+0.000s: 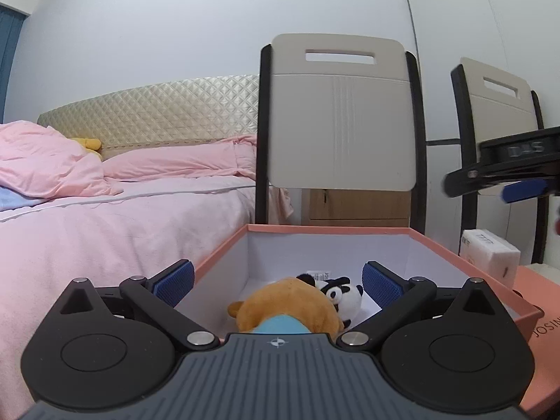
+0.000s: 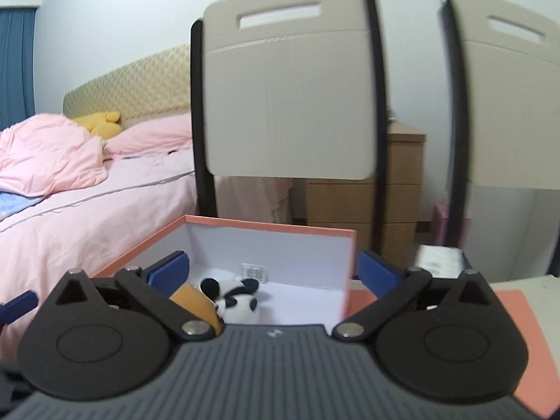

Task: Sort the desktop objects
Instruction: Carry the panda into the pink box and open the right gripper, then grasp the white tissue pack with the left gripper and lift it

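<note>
A pink box point(image 1: 224, 245) with a white inside sits on the desk. In it lie a brown plush bear point(image 1: 290, 306) with a light blue part and a black-and-white panda plush point(image 1: 341, 297). My left gripper point(image 1: 276, 281) is open and empty just above the box, over the bear. My right gripper point(image 2: 273, 269) is open and empty, over the box's right wall point(image 2: 344, 280); the panda point(image 2: 234, 297) and the bear point(image 2: 194, 302) show below it. The right gripper also shows at the right edge of the left wrist view point(image 1: 507, 178).
A white tissue pack point(image 1: 488, 255) stands right of the box on the pink lid point(image 1: 546, 297). Two beige chairs point(image 1: 339, 119) stand behind the desk. A bed with pink bedding point(image 1: 105, 217) lies to the left. A wooden drawer unit point(image 2: 364, 203) stands behind.
</note>
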Available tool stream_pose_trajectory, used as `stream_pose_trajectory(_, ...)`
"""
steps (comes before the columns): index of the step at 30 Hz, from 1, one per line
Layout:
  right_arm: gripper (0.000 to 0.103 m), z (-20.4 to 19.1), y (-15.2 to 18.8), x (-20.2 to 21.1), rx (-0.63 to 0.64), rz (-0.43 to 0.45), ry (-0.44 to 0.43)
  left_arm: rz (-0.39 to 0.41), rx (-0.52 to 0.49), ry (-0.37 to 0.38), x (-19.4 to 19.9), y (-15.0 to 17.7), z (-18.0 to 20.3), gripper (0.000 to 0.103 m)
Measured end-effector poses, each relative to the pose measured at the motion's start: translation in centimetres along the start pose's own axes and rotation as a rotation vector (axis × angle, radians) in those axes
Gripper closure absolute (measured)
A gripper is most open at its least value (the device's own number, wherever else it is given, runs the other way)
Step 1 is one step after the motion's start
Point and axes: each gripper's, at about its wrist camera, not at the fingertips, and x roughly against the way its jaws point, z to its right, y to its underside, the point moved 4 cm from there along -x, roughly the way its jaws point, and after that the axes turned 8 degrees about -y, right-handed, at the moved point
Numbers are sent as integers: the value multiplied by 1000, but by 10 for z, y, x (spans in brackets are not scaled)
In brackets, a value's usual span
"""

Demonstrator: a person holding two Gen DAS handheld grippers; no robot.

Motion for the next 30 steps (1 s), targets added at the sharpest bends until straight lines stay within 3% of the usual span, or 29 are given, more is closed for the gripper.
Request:
stream_pose_trajectory(7, 0, 14, 32, 73, 66, 73, 80, 21, -24, 28, 9, 2, 15, 0)
stream_pose_trajectory(12, 0, 20, 54, 100, 112, 134, 135, 27, -26, 32, 11, 4, 17, 0)
stream_pose_trajectory(18, 0, 44, 66, 111, 42, 184, 184, 22, -19, 64, 15, 5, 24, 0)
stream_pose_trajectory(26, 0, 64, 66, 105, 0, 156, 167, 22, -50, 163, 20, 10, 44, 0)
stream_pose_trajectory(30, 0, 67, 70, 122, -38, 166, 215, 62, -34, 223, 30, 11, 51, 0)
